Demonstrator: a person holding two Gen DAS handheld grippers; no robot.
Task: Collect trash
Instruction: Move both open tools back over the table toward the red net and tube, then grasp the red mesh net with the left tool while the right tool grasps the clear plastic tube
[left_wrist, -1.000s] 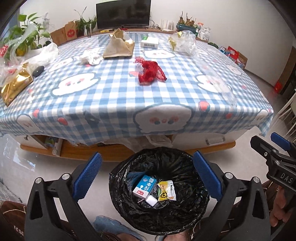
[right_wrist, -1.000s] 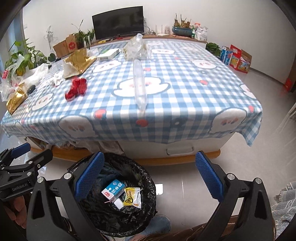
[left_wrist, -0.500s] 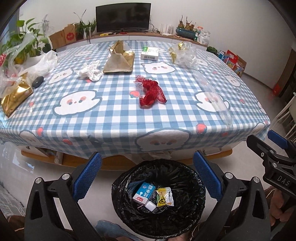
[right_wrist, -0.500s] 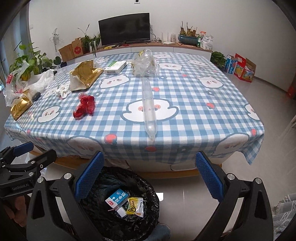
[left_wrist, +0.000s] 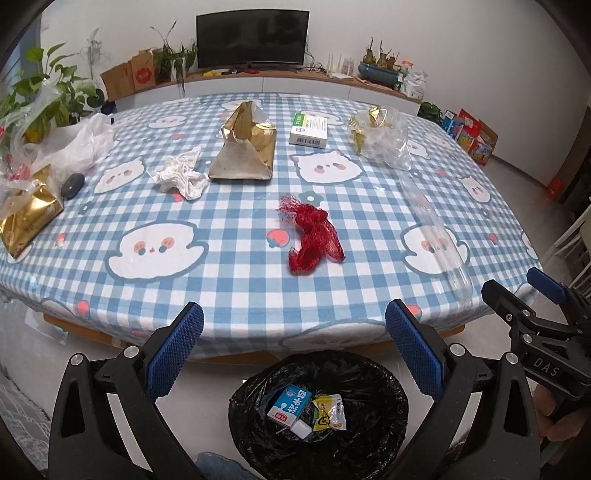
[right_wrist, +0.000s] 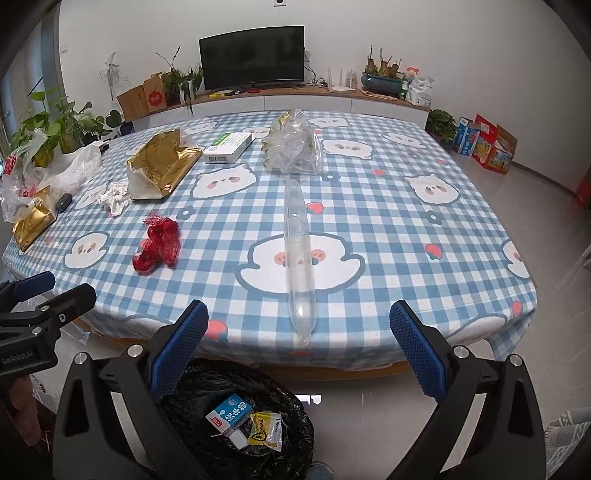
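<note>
1. My left gripper (left_wrist: 293, 352) and right gripper (right_wrist: 299, 349): fingers wide apart, both empty, lifted from the bin toward the worktop (left_wrist: 229, 288).
2. Left: crumpled tissue (left_wrist: 181, 177), gold bag (left_wrist: 245, 147).
3. Centre: red mesh (left_wrist: 314, 238), likely my next pick.
4. Right: clear tube (right_wrist: 299, 258).
5. Below, the black bin (left_wrist: 317, 413) already holds a carton and wrapper.

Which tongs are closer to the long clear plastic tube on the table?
The right tongs. The clear plastic tube lies straight ahead of them, its near end almost between their tips. The left tongs sit further left, facing the red netting.
</note>
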